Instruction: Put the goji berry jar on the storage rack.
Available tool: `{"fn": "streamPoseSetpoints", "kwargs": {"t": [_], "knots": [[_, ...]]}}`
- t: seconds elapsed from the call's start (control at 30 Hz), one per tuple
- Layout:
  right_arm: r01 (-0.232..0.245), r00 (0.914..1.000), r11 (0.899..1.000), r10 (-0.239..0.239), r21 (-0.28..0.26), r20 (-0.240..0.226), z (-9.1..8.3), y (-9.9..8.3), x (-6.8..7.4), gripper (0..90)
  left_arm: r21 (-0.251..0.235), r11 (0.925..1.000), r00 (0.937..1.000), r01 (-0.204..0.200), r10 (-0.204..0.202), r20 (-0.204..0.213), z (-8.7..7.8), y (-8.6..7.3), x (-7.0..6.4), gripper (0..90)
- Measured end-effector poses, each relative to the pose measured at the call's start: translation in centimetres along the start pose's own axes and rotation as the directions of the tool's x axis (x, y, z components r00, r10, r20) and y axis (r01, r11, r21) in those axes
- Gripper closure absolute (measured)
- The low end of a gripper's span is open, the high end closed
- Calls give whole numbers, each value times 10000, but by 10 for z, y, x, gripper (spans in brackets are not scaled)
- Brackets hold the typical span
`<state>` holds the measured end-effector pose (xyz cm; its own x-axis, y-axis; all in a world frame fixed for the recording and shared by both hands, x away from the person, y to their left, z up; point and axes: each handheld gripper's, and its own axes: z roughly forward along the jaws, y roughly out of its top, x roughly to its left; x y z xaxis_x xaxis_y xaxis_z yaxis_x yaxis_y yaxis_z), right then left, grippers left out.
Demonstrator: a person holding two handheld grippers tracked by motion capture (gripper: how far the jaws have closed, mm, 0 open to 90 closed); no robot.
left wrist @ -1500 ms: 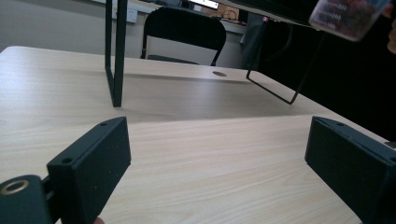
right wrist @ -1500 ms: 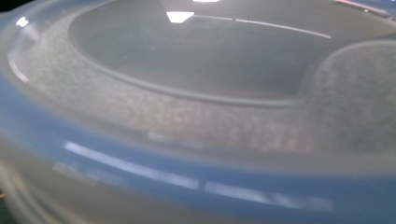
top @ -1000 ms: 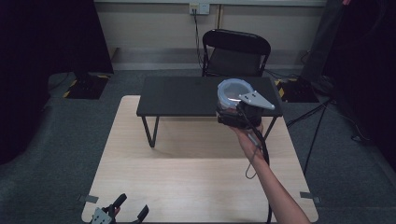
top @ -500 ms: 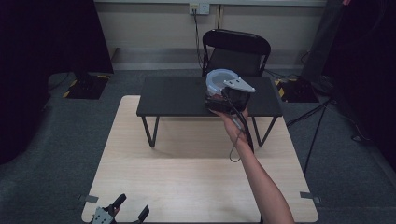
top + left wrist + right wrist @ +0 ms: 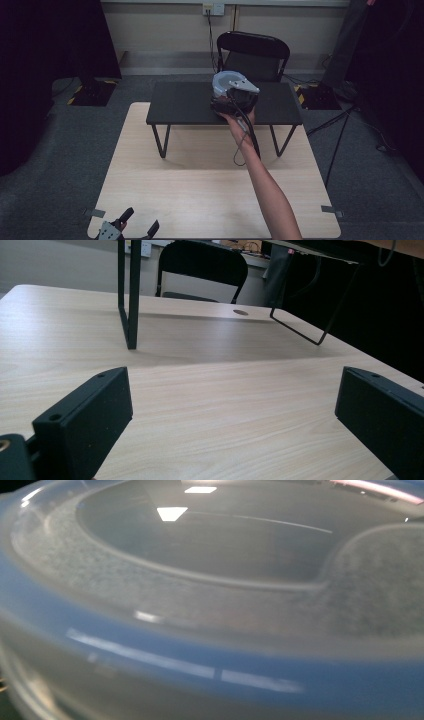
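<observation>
Right arm: bare forearm reaches from 6 o'clock up toward 12 o'clock across the wooden table point(image 5: 200, 200), the hand point(image 5: 239, 122) wrapped on the right gripper point(image 5: 235, 100), its cable looping down by the wrist.
Right gripper grip: jaws are covered by the gripper body from above and by the container up close; I cannot tell how far apart they are or whether they hold anything.
Container: a round clear plastic tub with a bluish lid point(image 5: 224, 82) point(image 5: 210, 645), over the black low table point(image 5: 180, 105) near its middle, right against the gripper's front; whether it rests on the top or is lifted is unclear.
Left gripper: sits at the table's 7 o'clock edge point(image 5: 135, 231), cut off by the frame; jaws spread wide with nothing between them, bare wood showing point(image 5: 225, 410).
Blurred: the lid is out of focus in the right gripper view.
Around: black folding chair point(image 5: 252, 55) at 12 o'clock behind the low table; the low table's wire legs point(image 5: 127, 295) stand on the wood.
</observation>
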<state>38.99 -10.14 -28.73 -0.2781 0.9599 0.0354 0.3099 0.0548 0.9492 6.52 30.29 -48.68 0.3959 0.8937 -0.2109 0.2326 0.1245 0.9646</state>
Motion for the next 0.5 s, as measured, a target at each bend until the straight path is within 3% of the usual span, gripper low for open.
{"fn": "streamPoseSetpoints", "kwargs": {"t": [0.2, 0.5], "knots": [[-83, 9999, 10000, 82, 52, 114, 6, 0, 1, 18, 63, 10000, 10000, 31, -31, -67, 0, 1, 0, 0], [219, 9994, 9998, -218, -7, 271, 11, -2, 5, 15, 68, 10000, 10000, 26, -26, -80, 1, 1, 0, 0]]}}
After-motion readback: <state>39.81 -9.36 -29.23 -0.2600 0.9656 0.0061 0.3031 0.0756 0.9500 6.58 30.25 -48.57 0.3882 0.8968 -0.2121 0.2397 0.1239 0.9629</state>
